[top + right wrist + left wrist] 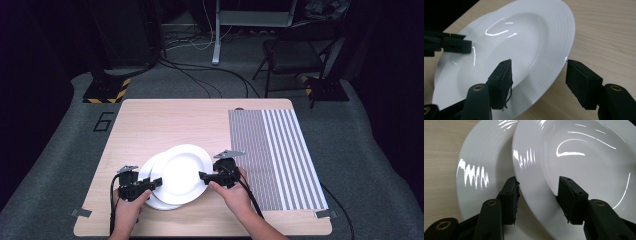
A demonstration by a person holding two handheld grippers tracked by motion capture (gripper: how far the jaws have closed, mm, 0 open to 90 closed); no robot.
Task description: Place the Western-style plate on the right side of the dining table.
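Both grippers' fingers [584, 83] straddle the top plate [181, 172] rim, bare table [165, 122] beyond.

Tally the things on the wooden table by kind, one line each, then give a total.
Round white ceramic plates: 2, the upper plate overlapping the lower plate
Grey striped rectangular mat: 1
Black hand-held tongs: 2, left and right
Total: 5

Glossy white plates [181, 174], matt wood-grain table [150, 120]
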